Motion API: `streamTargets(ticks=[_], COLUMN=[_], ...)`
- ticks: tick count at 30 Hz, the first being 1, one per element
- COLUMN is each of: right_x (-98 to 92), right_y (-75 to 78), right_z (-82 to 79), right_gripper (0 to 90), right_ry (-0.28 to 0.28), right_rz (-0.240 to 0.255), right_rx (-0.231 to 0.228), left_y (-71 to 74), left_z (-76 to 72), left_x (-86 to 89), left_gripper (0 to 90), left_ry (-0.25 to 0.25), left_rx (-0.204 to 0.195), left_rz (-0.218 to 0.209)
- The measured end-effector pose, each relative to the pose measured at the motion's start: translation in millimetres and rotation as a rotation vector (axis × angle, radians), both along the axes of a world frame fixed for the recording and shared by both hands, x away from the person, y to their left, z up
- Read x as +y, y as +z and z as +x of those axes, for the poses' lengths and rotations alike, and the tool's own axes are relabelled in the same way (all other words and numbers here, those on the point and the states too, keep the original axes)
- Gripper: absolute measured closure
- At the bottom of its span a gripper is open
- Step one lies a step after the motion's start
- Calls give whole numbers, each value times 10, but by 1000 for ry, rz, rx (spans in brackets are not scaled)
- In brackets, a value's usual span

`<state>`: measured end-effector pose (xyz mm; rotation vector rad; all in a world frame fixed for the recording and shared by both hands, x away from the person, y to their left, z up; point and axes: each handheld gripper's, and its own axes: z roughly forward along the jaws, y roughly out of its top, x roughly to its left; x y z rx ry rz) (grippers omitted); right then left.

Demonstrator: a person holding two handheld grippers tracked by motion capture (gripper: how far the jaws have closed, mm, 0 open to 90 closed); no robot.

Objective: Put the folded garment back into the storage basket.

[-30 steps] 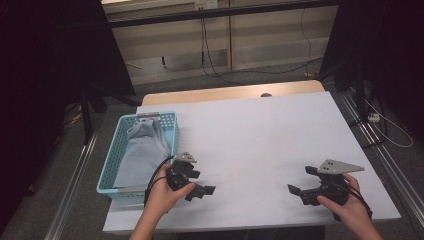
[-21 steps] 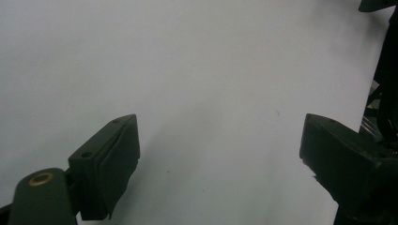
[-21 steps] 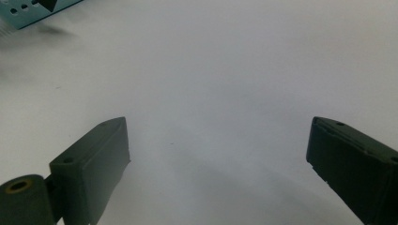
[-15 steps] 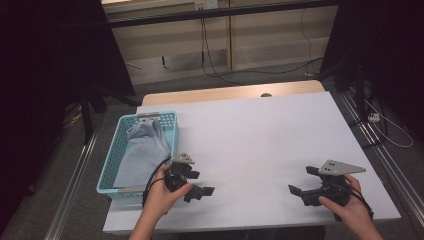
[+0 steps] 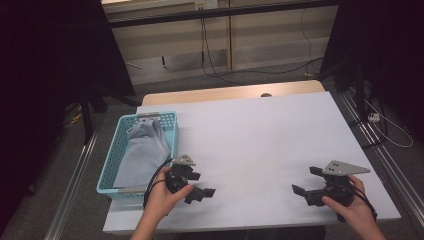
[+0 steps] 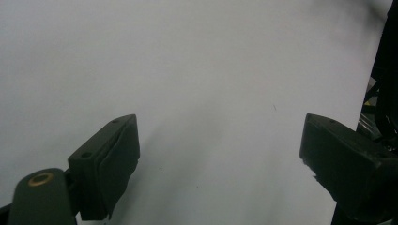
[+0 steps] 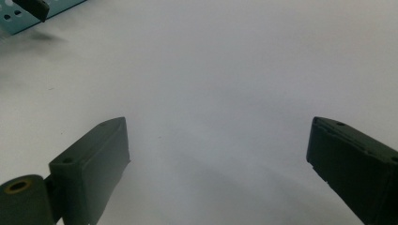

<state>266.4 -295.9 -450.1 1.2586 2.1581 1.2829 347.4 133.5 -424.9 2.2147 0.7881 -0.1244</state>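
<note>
Your left tool [image 5: 200, 189] rests near the front edge of the tabletop [image 5: 260, 130], toward its front-left corner, just beside the right wall of the blue basket [image 5: 111, 170]. Its jaws stand released, wide apart, and in the left gripper view there is bare white surface between them. Your left hand [image 5: 162, 197] wraps the tool's body from behind, with the cable looping beside the basket's front corner.

Your right tool [image 5: 302, 187] sits near the front-right corner of the tabletop, well apart from the left one, its jaws pointing toward the middle of the front edge. Those jaws are released too, spread wide over the white surface, nothing caught between the pads. The grey three-cornered plate [image 5: 345, 167] rides on top of it, and your right hand [image 5: 350, 207] grips it from the side nearest the corner.

The basket stands along the left edge of the tabletop. A grey cloth [image 5: 142, 152] lies crumpled inside it, bunched higher toward the far end. Neither tool touches the cloth or the basket.
</note>
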Motion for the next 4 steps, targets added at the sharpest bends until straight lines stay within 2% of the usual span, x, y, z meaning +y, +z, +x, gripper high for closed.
streamTargets(ticks=[4], right_x=[-17], right_y=[-8], right_z=[-11], right_gripper=[56], right_ry=[-3], right_rz=[-2], right_rx=[1], left_y=[-6], left_z=[4], left_x=[-18], left_gripper=[129], left_ry=[2], left_rx=[1], left_rz=[1])
